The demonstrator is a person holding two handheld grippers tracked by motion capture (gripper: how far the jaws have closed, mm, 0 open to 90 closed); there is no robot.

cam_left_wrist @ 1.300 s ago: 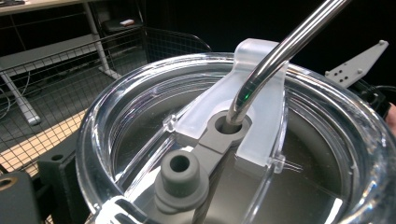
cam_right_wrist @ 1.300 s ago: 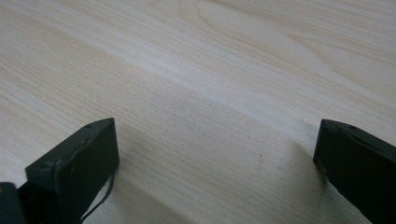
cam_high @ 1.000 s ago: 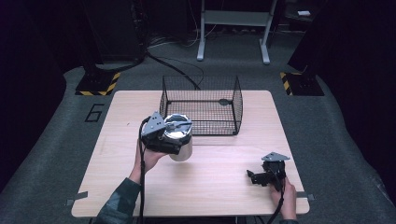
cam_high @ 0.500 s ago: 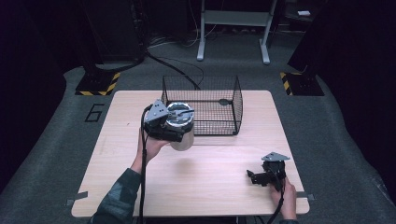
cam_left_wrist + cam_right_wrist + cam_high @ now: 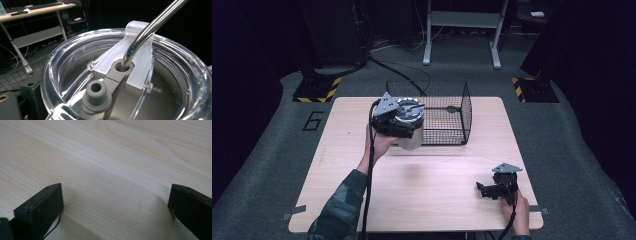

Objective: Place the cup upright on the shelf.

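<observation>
Tumbler (image 5: 408,127) lifted toward cage (image 5: 447,117); left gripper (image 5: 394,122) fingers hidden.

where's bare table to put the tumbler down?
Bare wood lies between the wire basket and the right gripper, and along the table left of the left gripper. The far middle is crowded: basket, with the tumbler held beside it.
</observation>
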